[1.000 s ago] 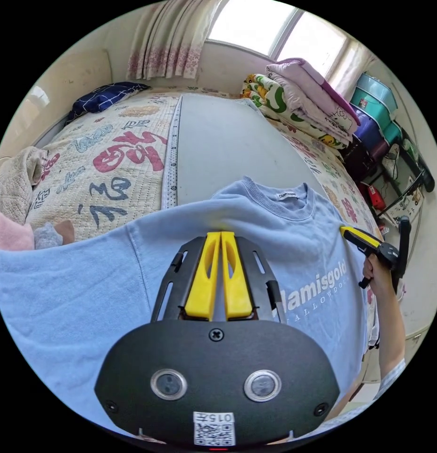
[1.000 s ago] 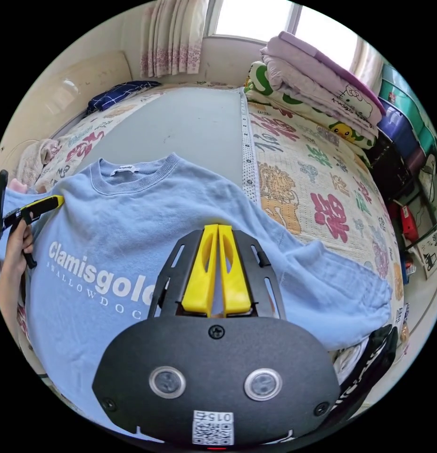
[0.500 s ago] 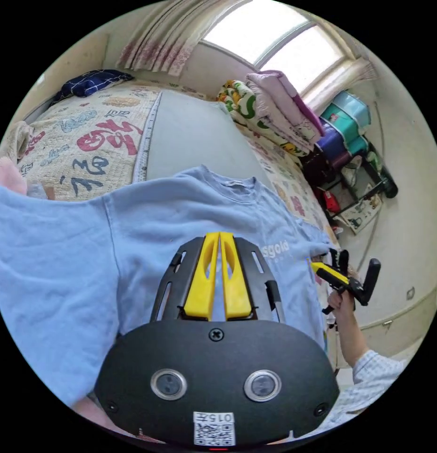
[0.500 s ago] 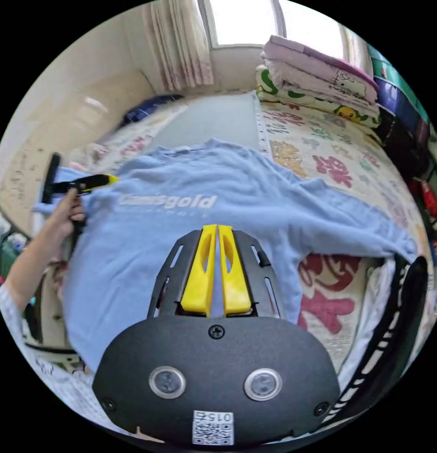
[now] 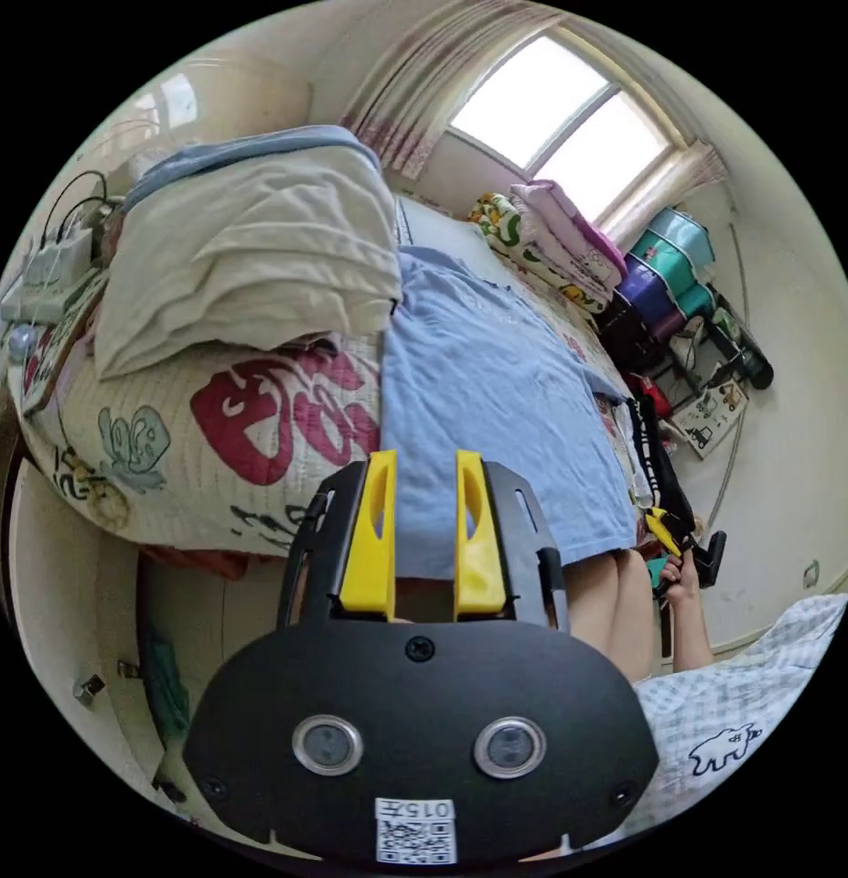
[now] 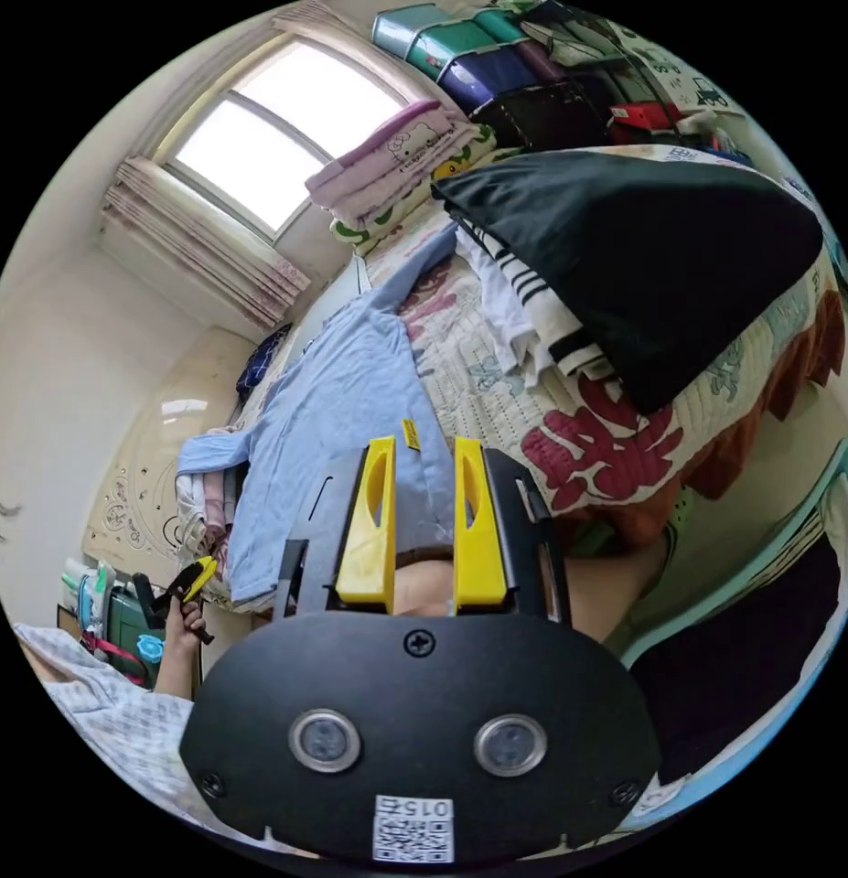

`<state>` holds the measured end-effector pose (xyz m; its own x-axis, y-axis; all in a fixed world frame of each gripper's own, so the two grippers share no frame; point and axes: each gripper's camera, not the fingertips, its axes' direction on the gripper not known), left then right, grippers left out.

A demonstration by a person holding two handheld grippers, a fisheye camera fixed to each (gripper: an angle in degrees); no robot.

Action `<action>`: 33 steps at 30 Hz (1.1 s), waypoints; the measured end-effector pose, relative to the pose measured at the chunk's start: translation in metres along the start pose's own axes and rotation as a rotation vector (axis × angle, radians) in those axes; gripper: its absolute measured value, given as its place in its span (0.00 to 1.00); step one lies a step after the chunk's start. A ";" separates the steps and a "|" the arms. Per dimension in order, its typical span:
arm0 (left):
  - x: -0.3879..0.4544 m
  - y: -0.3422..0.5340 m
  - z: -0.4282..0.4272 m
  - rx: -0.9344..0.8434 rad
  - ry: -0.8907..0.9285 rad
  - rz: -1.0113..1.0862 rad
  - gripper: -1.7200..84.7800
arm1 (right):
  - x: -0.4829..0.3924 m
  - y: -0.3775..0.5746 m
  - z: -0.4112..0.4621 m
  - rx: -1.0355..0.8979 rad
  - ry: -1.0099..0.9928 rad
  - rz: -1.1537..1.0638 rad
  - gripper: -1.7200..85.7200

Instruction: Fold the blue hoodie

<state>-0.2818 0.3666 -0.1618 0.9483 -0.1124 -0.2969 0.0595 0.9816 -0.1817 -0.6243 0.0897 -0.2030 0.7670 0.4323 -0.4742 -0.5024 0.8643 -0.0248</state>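
left tool [image 5: 425, 512]: yellow jaws apart, nothing between them; sits low in front of the bed edge, just short of the hoodie hem.
right tool [image 6: 422, 512]: jaws apart, nothing clamped; also low at the bed edge, hoodie hem right behind the jaw tips.
other-tool sightings: right tool seen small in the left gripper view [image 5: 666, 533], held in a hand [image 5: 684, 585]; left tool seen small in the right gripper view [image 6: 197, 578], held in a hand [image 6: 181, 622]. Jaw state of these small ones cannot be told there.
blue hoodie [image 5: 483, 384]: 1, spread flat on the bed, hem hanging a bit over the near edge; one sleeve stretched out sideways [image 6: 209, 448].
bed quilt [image 5: 259, 430]: 1, cream with big red and blue characters, under the hoodie.
cream bundle [image 5: 250, 247]: 1 folded pile on the bed, just beside the hoodie in the left gripper view.
black garment [image 6: 643, 247]: 1, folded, lying on top of a striped black-and-white piece [image 6: 533, 311], near the hoodie in the right gripper view.
folded blankets [image 5: 552, 242]: 1 stack at the far end of the bed under the window [image 5: 552, 119].
storage bins [image 5: 670, 265]: stacked, teal and purple; exact count unclear.
person: checked sleeve [image 5: 744, 677] and bare legs at the bed edge.
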 end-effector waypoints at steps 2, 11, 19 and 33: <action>-0.019 0.011 0.002 -0.030 0.020 -0.058 0.15 | 0.000 -0.004 0.007 -0.080 0.008 -0.003 0.14; -0.037 0.013 0.018 -0.102 0.019 -0.081 0.14 | 0.000 0.004 -0.013 -0.108 0.000 0.060 0.09; -0.023 0.020 -0.004 -0.136 -0.062 0.032 0.03 | -0.030 0.019 -0.028 -0.112 0.132 -0.038 0.03; -0.038 0.050 -0.008 -0.015 0.077 -0.157 0.05 | -0.057 0.073 -0.016 -0.082 0.264 -0.141 0.02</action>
<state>-0.3177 0.4183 -0.1670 0.9007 -0.2768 -0.3348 0.2003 0.9486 -0.2451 -0.7114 0.1243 -0.1913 0.7064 0.2184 -0.6732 -0.4371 0.8828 -0.1723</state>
